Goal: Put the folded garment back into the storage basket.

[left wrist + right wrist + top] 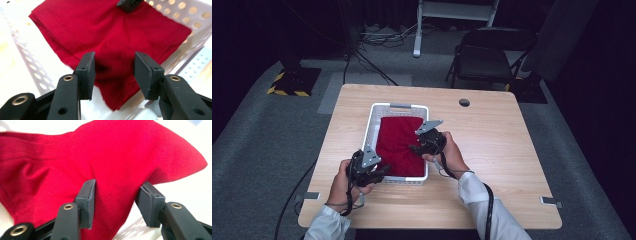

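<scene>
A folded red cloth lies inside a white perforated basket on the table. My left gripper reaches in over the basket's near left corner. In the left gripper view it is open, its jaws apart just above the cloth with nothing pinched. My right gripper hovers over the cloth's right side. In the right gripper view it is open too, with a raised ridge of cloth between its jaws, and the pads do not squeeze it. The right gripper's tip pokes in at the top of the left gripper view.
The basket stands on a light wooden table with a round cable hole at the back right. A dark folding chair stands behind the table. The basket's white walls close in the cloth.
</scene>
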`<state>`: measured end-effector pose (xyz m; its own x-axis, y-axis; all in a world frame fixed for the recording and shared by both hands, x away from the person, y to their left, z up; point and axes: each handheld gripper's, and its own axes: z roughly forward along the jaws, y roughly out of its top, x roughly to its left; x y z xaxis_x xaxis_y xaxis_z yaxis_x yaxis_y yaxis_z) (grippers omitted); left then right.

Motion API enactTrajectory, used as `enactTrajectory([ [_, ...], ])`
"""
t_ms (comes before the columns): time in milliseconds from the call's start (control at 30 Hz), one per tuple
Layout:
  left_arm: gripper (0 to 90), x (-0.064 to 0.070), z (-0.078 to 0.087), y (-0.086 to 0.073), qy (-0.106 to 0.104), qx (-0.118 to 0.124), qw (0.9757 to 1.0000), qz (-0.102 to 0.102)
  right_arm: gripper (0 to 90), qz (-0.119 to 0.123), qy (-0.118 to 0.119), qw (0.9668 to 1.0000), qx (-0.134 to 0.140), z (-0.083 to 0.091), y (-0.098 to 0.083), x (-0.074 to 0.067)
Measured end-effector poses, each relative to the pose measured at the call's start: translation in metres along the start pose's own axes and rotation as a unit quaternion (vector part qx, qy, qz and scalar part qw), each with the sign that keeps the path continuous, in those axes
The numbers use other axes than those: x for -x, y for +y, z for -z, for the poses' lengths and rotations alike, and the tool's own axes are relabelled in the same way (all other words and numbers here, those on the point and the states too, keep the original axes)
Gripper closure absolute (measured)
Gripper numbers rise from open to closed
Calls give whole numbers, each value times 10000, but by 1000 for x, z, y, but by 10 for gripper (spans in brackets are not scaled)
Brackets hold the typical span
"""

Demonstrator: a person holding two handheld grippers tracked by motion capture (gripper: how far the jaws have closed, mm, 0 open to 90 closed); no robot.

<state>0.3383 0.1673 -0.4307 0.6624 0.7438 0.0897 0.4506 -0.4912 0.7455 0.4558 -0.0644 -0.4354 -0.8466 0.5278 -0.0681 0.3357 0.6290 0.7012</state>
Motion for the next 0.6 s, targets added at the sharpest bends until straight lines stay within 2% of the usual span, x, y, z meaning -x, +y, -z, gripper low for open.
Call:
enactTrajectory([
  [433,461,4,5,5,-170,88,9998,0,455,79,48,10000,-22,0,0,-2],
  [600,417,6,7,8,-245,141,9996,-6,392,157,68,9998,-49,0,1,-4],
])
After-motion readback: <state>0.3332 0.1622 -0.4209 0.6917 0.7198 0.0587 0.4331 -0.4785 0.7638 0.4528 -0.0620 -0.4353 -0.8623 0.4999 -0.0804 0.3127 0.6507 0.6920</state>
